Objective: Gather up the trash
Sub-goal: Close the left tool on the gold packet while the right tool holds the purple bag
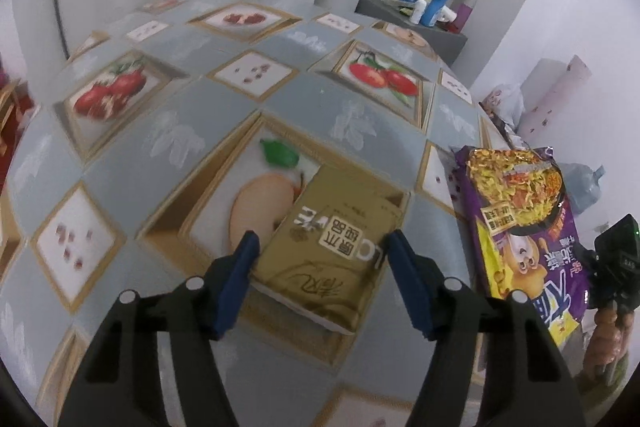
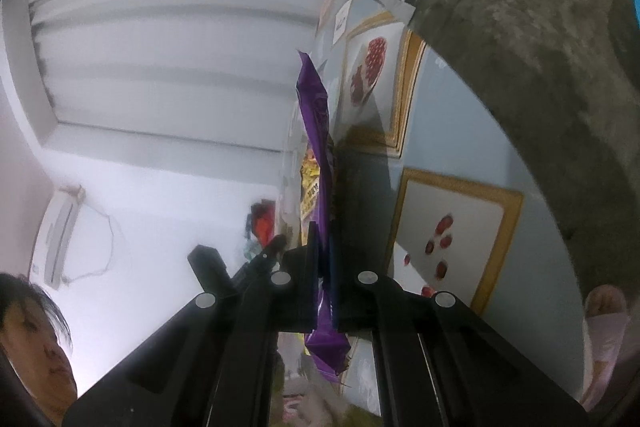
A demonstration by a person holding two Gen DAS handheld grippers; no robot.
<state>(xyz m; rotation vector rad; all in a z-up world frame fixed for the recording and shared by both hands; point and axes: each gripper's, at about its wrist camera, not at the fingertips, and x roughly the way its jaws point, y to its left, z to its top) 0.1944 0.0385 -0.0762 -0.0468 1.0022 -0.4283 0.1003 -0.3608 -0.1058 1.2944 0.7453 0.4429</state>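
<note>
A gold tissue pack (image 1: 332, 247) lies on the fruit-patterned tablecloth (image 1: 168, 143). My left gripper (image 1: 320, 243) is open, its blue fingers on either side of the pack's near end. A purple noodle packet (image 1: 520, 227) lies at the table's right edge. My right gripper (image 2: 322, 239) is shut on that purple packet (image 2: 316, 115), seen edge-on in the right wrist view. The right gripper also shows in the left wrist view (image 1: 612, 259), at the packet's right side.
A grey cabinet (image 1: 416, 27) with bottles and wrappers stands behind the table. Bags and a box (image 1: 556, 95) lie on the floor at the right. White curtains hang behind. The person's face (image 2: 32, 339) and the table edge (image 2: 400, 147) show in the right wrist view.
</note>
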